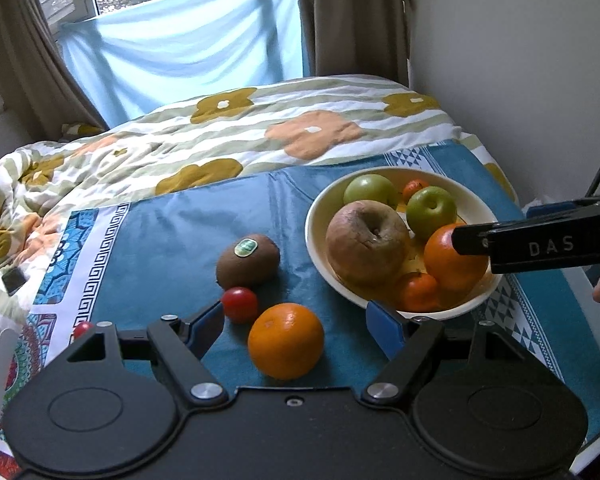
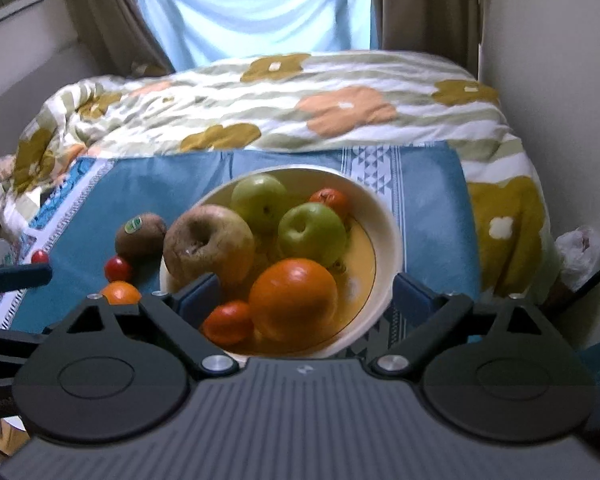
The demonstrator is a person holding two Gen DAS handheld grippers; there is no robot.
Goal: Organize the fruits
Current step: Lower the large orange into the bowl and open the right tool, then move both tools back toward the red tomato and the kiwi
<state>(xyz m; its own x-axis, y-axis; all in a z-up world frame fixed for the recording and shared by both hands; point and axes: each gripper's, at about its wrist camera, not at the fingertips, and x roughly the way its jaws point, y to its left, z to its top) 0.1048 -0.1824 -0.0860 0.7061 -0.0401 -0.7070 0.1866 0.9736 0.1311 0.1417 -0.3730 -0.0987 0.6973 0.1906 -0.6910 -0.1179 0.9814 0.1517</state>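
Note:
A cream bowl (image 1: 320, 204) (image 2: 388, 216) on the blue cloth holds a brown wrinkled apple (image 1: 366, 238), two green apples (image 1: 431, 206), an orange (image 1: 452, 260) (image 2: 294, 298) and small tangerines (image 1: 418, 292). On the cloth left of the bowl lie a kiwi (image 1: 248, 260), a red tomato (image 1: 240, 304) and an orange (image 1: 286, 340). My left gripper (image 1: 296, 330) is open, its fingers on either side of that orange. My right gripper (image 2: 308, 294) is open above the bowl's near side, around the orange in it. It shows in the left wrist view (image 1: 540, 240) from the right.
A second small red tomato (image 1: 83, 329) (image 2: 40, 257) lies at the cloth's left edge. A flowered duvet (image 1: 220, 136) covers the bed behind. A wall stands close on the right, a curtained window at the back. A dark phone (image 1: 14, 280) lies at far left.

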